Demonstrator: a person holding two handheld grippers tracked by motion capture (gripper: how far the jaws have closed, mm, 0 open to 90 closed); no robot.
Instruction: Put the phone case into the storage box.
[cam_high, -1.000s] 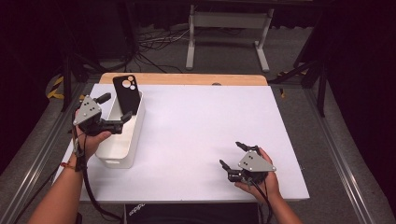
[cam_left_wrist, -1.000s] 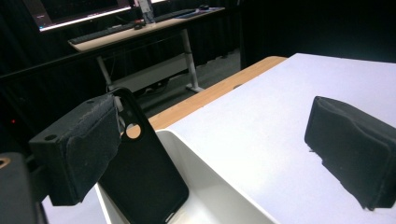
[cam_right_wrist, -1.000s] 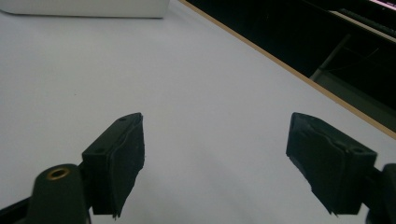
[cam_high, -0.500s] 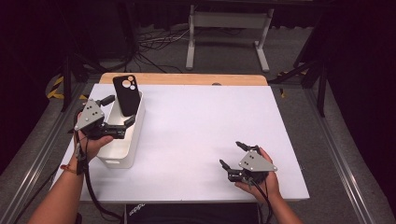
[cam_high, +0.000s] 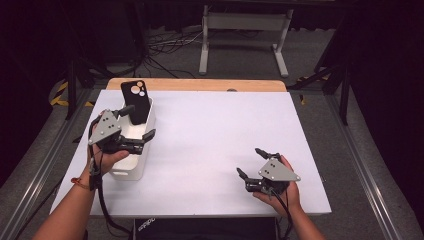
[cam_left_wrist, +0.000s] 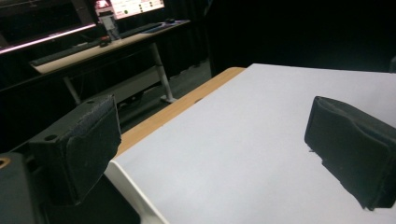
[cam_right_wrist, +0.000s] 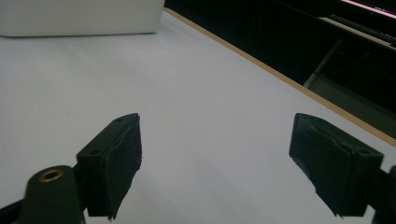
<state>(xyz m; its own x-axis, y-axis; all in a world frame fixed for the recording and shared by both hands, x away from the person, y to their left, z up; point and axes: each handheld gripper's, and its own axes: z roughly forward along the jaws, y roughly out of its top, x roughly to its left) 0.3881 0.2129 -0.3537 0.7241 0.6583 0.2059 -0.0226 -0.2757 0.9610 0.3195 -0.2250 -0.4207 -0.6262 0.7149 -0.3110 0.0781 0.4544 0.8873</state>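
Big white-covered rectangular table (cam_high: 215, 145) w/ a bare wood strip along its far edge, set on grey floor; dark room beyond, w/ a white metal stand (cam_high: 243, 30) and loose cables behind the table, plus a long desk w/ a lit screen seen in the left gripper view, its writing too small to read. Near the table's left side sits a white rectangular plastic bin (cam_high: 134, 150); a black phone case w/ round camera cut-outs (cam_high: 135, 101) stands upright in the bin's far end, leaning on the far wall, top sticking out above the rim. Left gripper (cam_high: 137, 121) is over the bin just beside the case, jaws spread wide, gripping nothing, case apart from both pads. Right gripper (cam_high: 251, 164) rests low at the table's near right, well apart from the bin, jaws also released wide w/ bare tabletop between them.
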